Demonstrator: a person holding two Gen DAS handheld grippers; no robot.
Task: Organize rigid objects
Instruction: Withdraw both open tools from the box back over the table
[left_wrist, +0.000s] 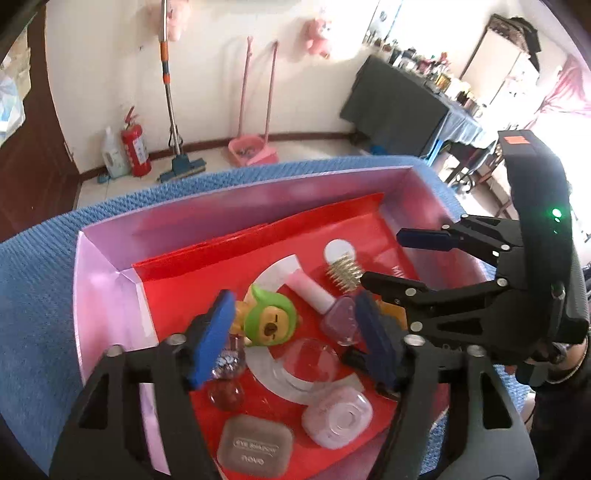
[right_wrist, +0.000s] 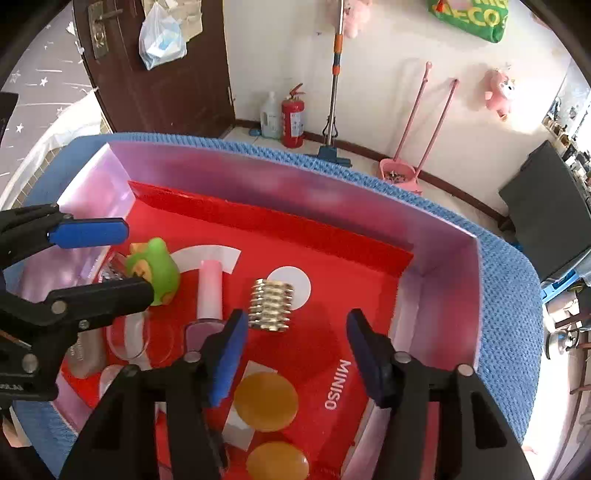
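Blue-covered worktop (right_wrist: 509, 295) carries a pink box (right_wrist: 288, 184) at twelve o'clock. Left gripper (left_wrist: 295, 336) and right gripper (right_wrist: 295, 354) hover inside, fingers parted, empty. Sorted items: green toy (left_wrist: 269, 317), gold comb (right_wrist: 271, 308). Judged between placements; next calls for another object.

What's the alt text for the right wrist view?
The open right gripper hovers, empty, over a pink box lined with red paper. In the box lie a gold ridged piece, a green toy and two amber discs. The left gripper reaches in beside the toy.
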